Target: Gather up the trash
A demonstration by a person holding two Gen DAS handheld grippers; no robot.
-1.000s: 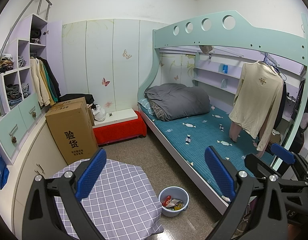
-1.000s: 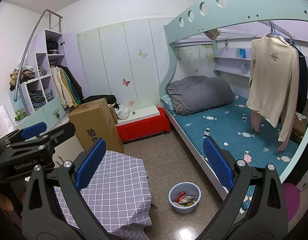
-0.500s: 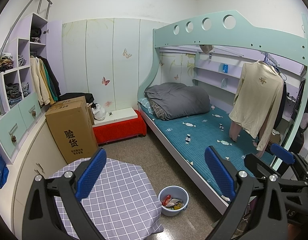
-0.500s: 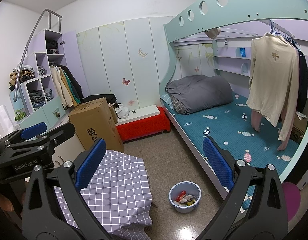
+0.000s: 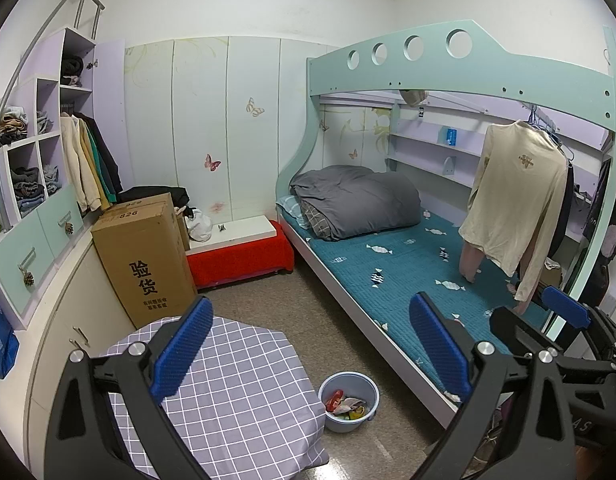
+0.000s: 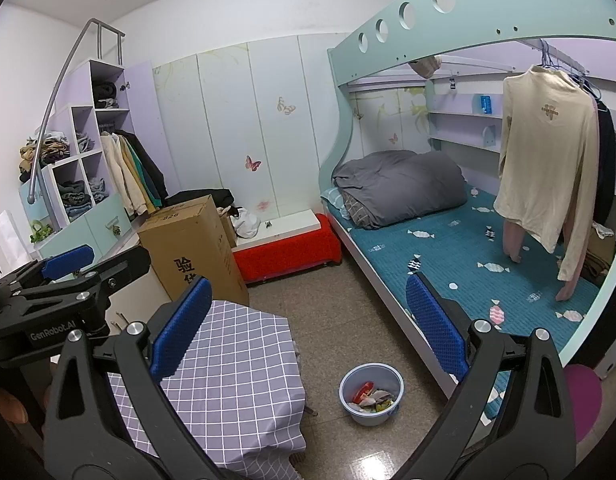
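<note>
- Walls (image 5: 236, 12): white above; pale panels (image 5: 200, 120) below, with butterfly decals.
- Floor (image 5: 292, 312): speckled grey-brown tile, glossy.
- Bunk bed (image 5: 467, 64): mint-green frame with round cut-outs; teal mattress cover (image 5: 387, 272) with candy print; grey duvet (image 5: 359, 200) bunched at the head end.
- Lilac wall shelves (image 5: 431, 140) behind the bed.
- Cream top (image 5: 515, 196) hanging on a hanger from the rail under the upper bunk.
- Open shelving unit (image 5: 48, 148) at left, lilac and mint, with folded clothes and hanging garments.
- Cardboard box (image 5: 144, 256) upright beside the shelving.
- Low red bench (image 5: 240, 260) with white top, against the panels.
- Low table under a grey checked cloth (image 5: 236, 384).
</note>
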